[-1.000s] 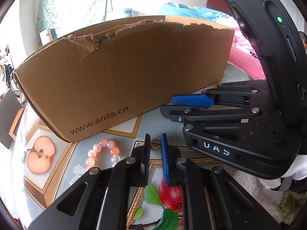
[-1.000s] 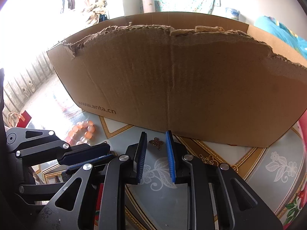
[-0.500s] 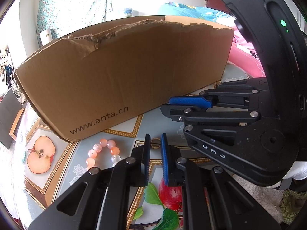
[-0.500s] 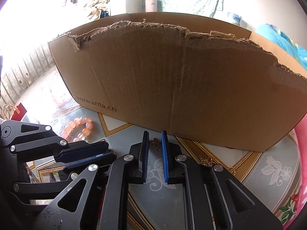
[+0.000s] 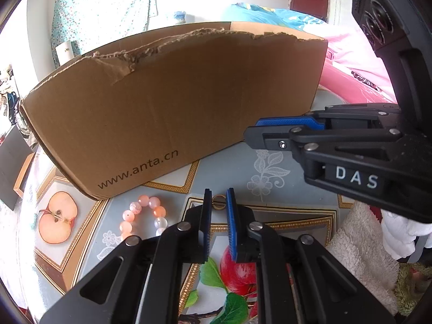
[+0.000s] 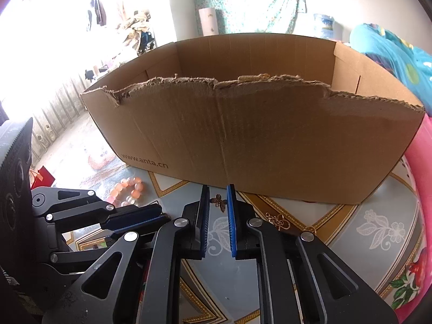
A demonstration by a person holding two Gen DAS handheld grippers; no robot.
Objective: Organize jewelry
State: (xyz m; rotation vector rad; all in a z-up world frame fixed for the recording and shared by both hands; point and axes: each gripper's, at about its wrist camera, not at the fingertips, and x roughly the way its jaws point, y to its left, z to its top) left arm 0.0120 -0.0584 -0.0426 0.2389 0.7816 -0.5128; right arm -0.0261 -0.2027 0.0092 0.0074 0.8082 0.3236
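My left gripper [image 5: 218,193] is shut on a small gold ring [image 5: 219,209], pinched upright between its blue pads just above the patterned table. My right gripper [image 6: 218,189] is shut on a bronze butterfly charm [image 6: 219,202], held above the table in front of the box. An open cardboard box [image 6: 256,140] with a torn front rim stands right behind both grippers; it also fills the left wrist view [image 5: 175,102]. A pink bead bracelet [image 5: 143,216] lies on the table left of my left gripper, also in the right wrist view [image 6: 127,189]. The right gripper [image 5: 255,131] shows raised at the right.
A gold chain pendant [image 6: 278,220] lies on the table just right of my right gripper. The left gripper [image 6: 159,212] sits low at the left. A white fluffy cloth [image 5: 359,243] hangs at the table's right edge. Pink fabric [image 6: 421,162] borders the box's right end.
My right gripper closed on the butterfly charm and rose with it, so the box's inside now shows. The left gripper with the ring stayed put.
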